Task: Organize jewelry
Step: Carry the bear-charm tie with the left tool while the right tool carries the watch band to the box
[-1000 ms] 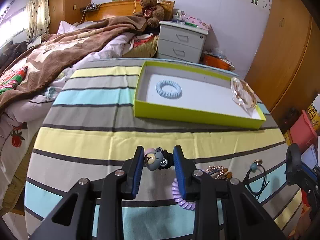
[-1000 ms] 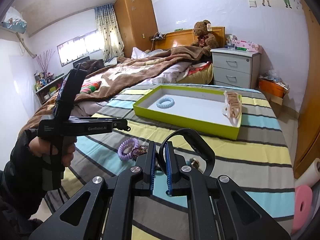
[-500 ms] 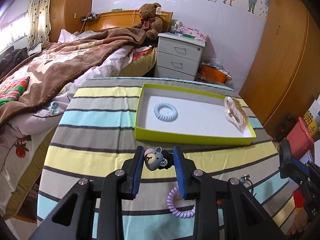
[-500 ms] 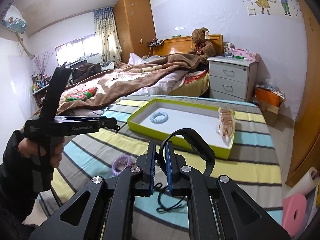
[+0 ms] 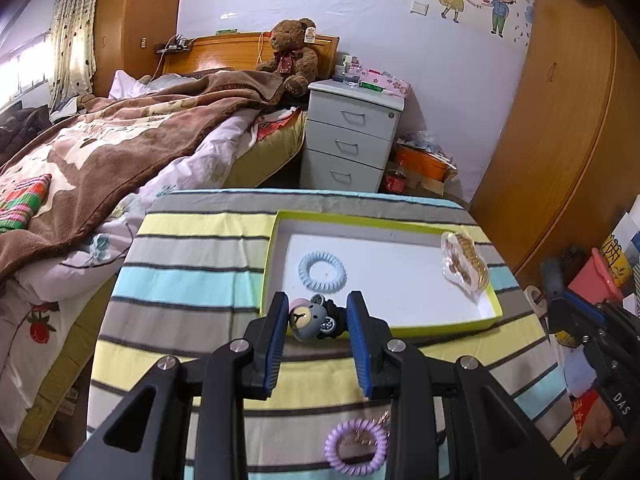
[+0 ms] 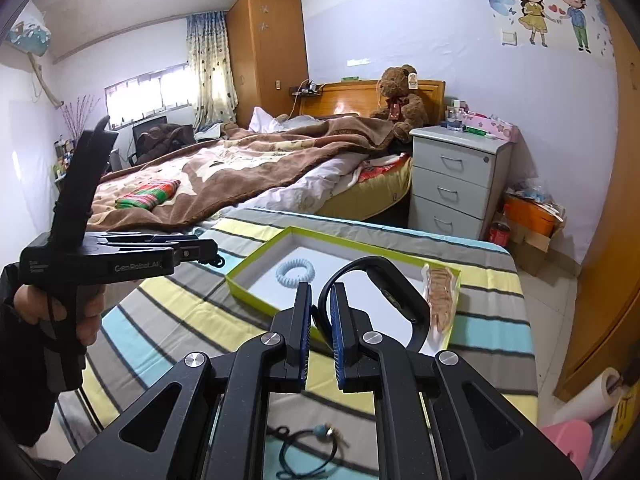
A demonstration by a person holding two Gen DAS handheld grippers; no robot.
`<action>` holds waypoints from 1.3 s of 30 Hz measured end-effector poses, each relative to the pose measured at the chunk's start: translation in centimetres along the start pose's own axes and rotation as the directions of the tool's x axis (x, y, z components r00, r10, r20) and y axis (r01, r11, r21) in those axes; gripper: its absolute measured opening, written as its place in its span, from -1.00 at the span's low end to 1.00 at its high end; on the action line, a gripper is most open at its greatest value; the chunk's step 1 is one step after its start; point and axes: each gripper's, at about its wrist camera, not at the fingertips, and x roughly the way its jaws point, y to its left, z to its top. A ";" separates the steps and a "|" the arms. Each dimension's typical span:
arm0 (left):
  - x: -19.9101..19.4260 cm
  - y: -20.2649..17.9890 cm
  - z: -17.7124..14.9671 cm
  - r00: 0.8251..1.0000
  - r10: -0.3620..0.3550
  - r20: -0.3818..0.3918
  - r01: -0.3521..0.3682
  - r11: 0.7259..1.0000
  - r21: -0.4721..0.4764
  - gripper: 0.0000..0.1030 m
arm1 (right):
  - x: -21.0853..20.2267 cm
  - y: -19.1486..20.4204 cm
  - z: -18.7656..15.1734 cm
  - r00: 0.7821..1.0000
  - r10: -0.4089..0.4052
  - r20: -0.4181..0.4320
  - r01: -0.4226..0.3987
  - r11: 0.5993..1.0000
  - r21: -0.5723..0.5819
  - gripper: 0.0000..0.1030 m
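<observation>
Above the striped cloth (image 5: 192, 280) that covers the table, just short of the near wall of the green-rimmed tray (image 5: 384, 326), the left gripper (image 5: 318, 320) pinches a bear hair tie (image 5: 314, 317) between its blue pads, the grey bear face turned toward the camera and the black elastic bunched against the right pad; the piece hangs clear of the cloth. Inside the tray, toward its left end, a pale blue coil hair tie (image 5: 322, 272) lies flat on the white floor; at the tray's right end a clear packet of gold bangles (image 5: 466, 266) leans on the rim. On the cloth nearer than the tray, a purple coil hair tie (image 5: 356, 446) lies with a small gold-coloured piece tangled in it, partly hidden by the gripper's frame. From the right wrist view, the right gripper (image 6: 319, 322) has its jaws pressed nearly together on a black band (image 6: 394, 294), which arches up and to the right over the tray's near corner (image 6: 236, 280); below it, nearer than the tray, a thin black cord with a blue bead (image 6: 310, 446) rests on the cloth. Left of the tray in that view, a person's hand (image 6: 60, 314) grips the handle of the left gripper.
</observation>
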 end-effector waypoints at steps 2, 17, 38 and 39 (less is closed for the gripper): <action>0.5 -0.1 0.7 1.000 -0.011 0.001 0.011 1.000 0.005 -0.39 | 0.9 -0.3 0.5 1.000 -0.003 -0.007 0.003 1.000 -0.001 -0.81; 6.2 -0.5 3.5 0.997 -0.051 -0.052 0.051 0.999 -0.010 -0.39 | 9.1 -3.4 2.6 0.991 -0.028 -0.129 0.036 0.998 0.054 -0.81; 14.8 0.1 4.7 0.986 -0.039 -0.160 0.033 0.999 -0.040 -0.39 | 17.4 -4.9 1.7 0.953 -0.045 -0.299 0.071 0.995 0.074 -0.81; 15.1 0.2 4.7 0.986 -0.034 -0.165 0.027 0.999 -0.041 -0.39 | 17.6 -4.9 1.7 0.953 -0.045 -0.301 0.071 0.995 0.074 -0.81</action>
